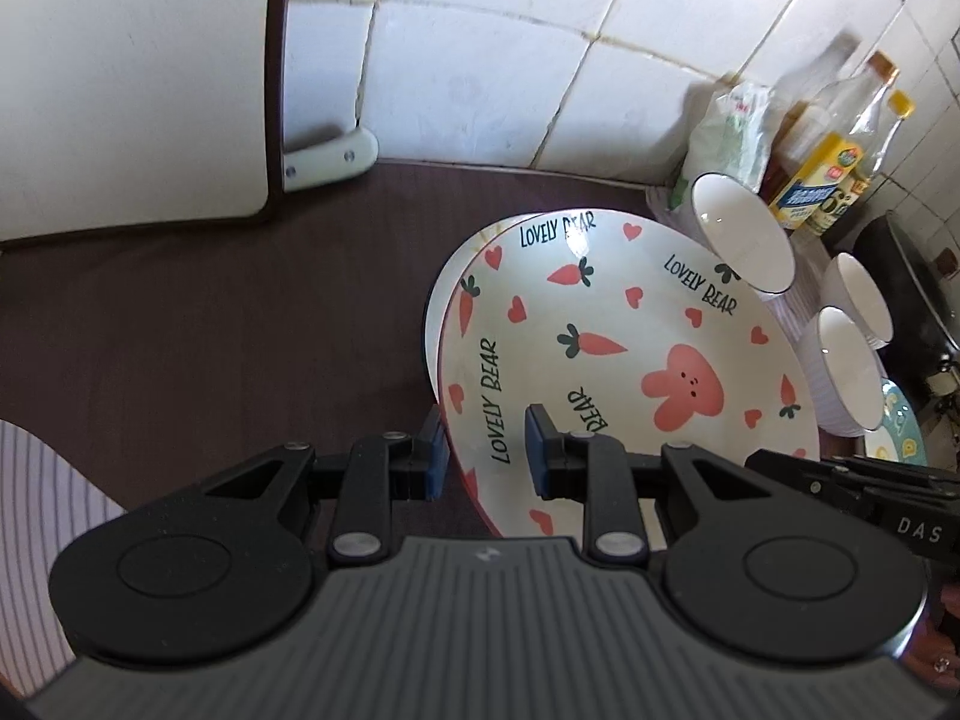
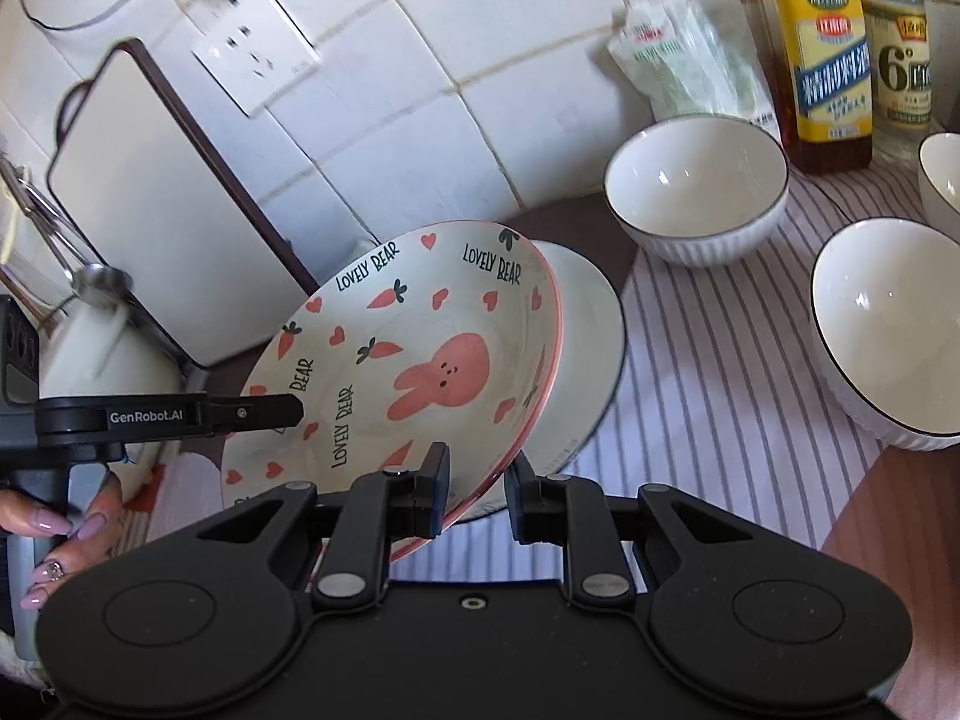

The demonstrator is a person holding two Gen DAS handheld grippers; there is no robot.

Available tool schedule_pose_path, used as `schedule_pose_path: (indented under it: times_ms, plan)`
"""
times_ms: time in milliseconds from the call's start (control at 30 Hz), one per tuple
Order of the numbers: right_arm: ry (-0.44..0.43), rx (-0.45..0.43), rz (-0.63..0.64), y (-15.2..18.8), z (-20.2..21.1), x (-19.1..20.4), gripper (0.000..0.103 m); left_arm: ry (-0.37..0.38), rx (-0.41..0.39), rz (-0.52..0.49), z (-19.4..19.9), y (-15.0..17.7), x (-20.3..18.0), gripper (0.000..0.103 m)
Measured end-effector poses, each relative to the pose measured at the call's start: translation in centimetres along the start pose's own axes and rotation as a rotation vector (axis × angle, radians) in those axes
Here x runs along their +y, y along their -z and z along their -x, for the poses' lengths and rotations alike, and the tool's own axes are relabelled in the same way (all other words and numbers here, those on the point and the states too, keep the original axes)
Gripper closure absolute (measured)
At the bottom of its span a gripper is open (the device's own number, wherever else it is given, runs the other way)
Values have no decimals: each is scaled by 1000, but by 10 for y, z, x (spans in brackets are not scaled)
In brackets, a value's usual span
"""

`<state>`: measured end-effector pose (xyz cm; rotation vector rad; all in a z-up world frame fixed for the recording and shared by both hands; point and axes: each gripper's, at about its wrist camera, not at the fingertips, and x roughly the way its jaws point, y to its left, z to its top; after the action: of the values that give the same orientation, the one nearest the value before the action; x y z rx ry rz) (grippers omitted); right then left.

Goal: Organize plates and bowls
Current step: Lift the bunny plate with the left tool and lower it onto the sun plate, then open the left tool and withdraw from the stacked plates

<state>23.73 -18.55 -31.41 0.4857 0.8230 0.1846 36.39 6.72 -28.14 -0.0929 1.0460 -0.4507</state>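
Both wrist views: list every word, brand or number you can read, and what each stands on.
"LOVELY BEAR": repeated around the rabbit plate.
"GenRobot.AI": on the left gripper, seen from the right wrist.
"DAS": on the right gripper's body at the edge of the left wrist view; the rest is cut off.
"6°": on the clear bottle.
Yellow-label bottle: Chinese print, too blurred to read.
Green-printed bag: print blurred, unreadable.
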Motion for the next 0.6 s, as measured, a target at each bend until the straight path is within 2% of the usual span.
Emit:
schedule_pose_path:
  times_ms: [200,300,600]
  plan:
    - [29,57,-12,-8,-15,-4,79,-27,48,-2,-24,-8,-2,78]
    - [50,81,2,-12,-23,-4,77,-71,77,-33,-31,-10,-6,78]
    - [141,149,63,-20,-30,10,74,-93,125,16,-41,-18,-4,78]
